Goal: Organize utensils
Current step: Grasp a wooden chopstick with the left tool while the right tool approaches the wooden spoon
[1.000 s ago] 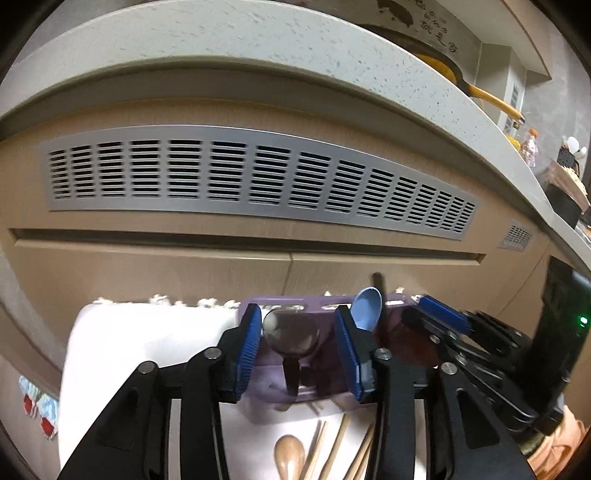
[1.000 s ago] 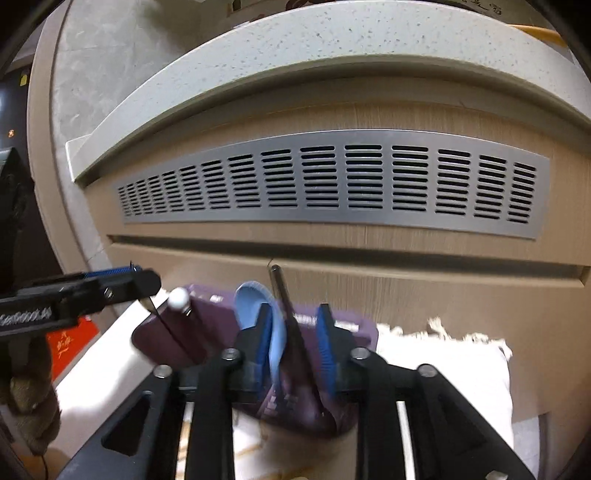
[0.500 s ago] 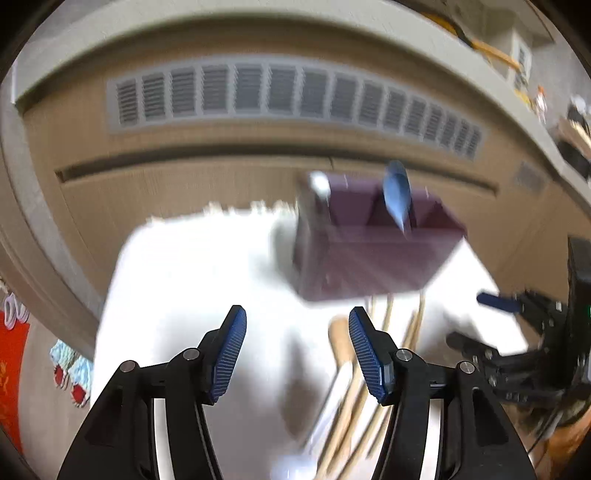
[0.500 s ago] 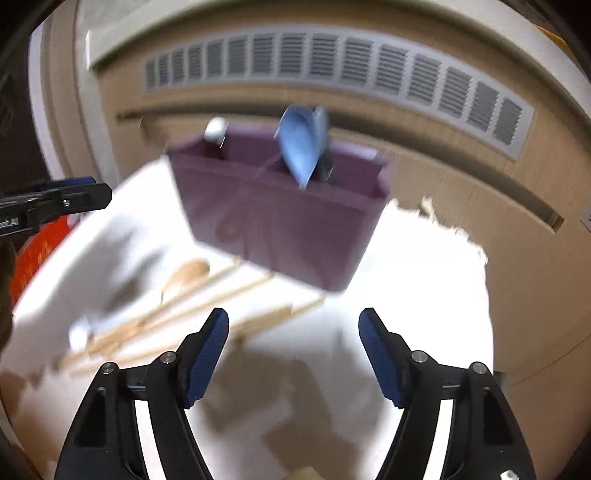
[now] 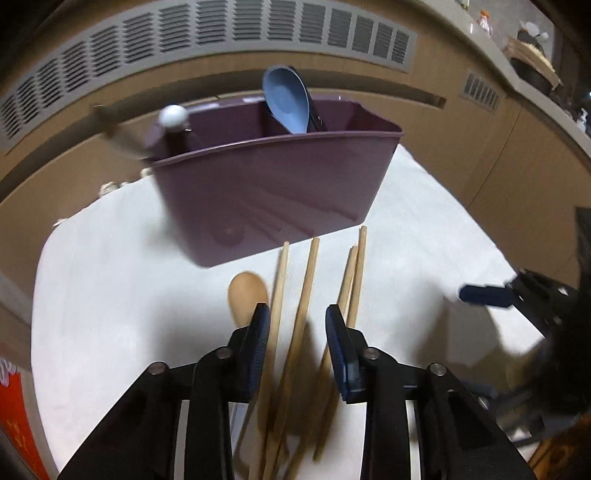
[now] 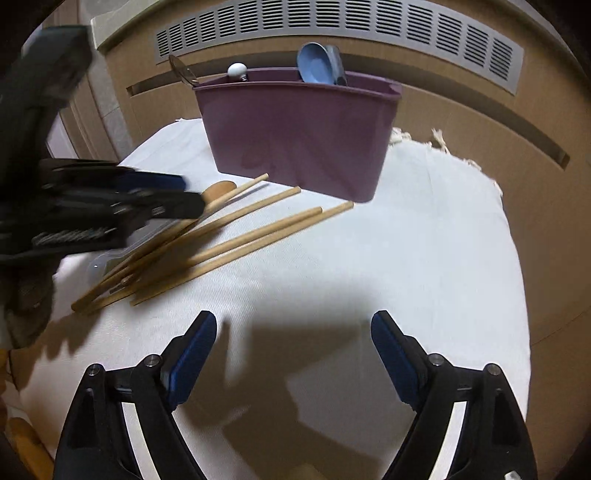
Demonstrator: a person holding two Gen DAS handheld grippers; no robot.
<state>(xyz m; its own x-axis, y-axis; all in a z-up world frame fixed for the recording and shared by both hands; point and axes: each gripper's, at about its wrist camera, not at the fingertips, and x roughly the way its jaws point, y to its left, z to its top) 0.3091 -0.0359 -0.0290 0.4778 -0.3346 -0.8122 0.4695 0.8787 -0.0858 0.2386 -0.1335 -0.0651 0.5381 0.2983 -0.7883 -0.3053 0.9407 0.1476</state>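
A purple utensil holder [image 5: 273, 192] [image 6: 299, 136] stands on a white cloth [image 5: 110, 295] [image 6: 406, 240]. A blue spoon [image 5: 286, 99] [image 6: 314, 68], a white-knobbed utensil [image 5: 173, 117] [image 6: 237, 70] and a metal spoon [image 6: 181, 70] stand in it. Several wooden chopsticks [image 5: 303, 314] [image 6: 251, 232] and a wooden spoon [image 5: 245, 295] [image 6: 218, 190] lie in front of it. My left gripper [image 5: 297, 325] is open, low over the chopsticks, with chopsticks between its fingers. My right gripper [image 6: 293, 332] is open wide and empty above bare cloth, right of the chopsticks.
Wooden cabinet fronts with a grey vent grille [image 5: 221, 40] [image 6: 332, 33] stand behind the cloth. A countertop with clutter [image 5: 532, 48] runs at the far right. A red item [image 5: 18, 424] sits at the lower left beyond the cloth's edge.
Both grippers pulled back from the holder and tilted down. The right gripper let go of the blue spoon's handle and opened wide. The left one now hovers over the chopsticks.
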